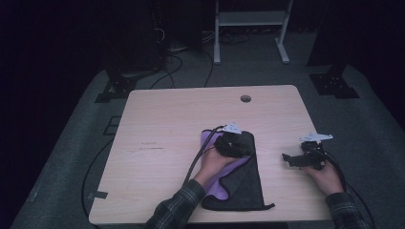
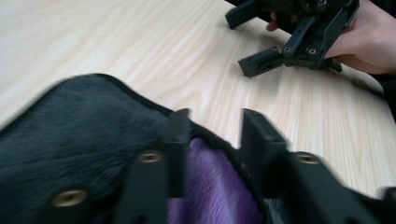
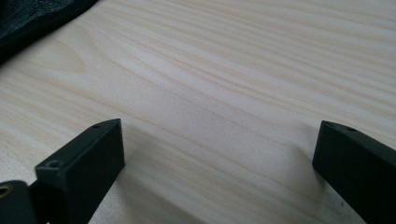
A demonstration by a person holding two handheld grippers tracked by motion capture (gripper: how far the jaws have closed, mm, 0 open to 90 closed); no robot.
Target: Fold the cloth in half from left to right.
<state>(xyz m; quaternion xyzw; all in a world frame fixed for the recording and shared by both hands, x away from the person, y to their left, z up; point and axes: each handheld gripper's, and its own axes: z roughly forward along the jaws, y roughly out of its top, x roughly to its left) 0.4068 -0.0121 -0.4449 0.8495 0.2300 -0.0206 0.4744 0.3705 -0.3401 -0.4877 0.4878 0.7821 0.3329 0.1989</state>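
1. The cloth (image 1: 241, 179), black with a purple inner side, lies on the surface (image 1: 162, 143) near its front edge.
2. The left gripper (image 2: 212, 135) sits over the cloth's far end, fingers parted around the edge, not pressing.
3. The right gripper (image 1: 290, 160) rests right of the cloth, well apart, fingers wide open.

- the table (image 1: 162, 143) top is pale wood with a fine straight grain, smooth and matt.
- the cloth (image 2: 70, 135) is soft and fuzzy, dark grey outside with a purple plush inner face.
- the left gripper (image 2: 215, 140) and right gripper (image 3: 215, 154) have matt black plastic jaws with small brass-coloured metal inserts.
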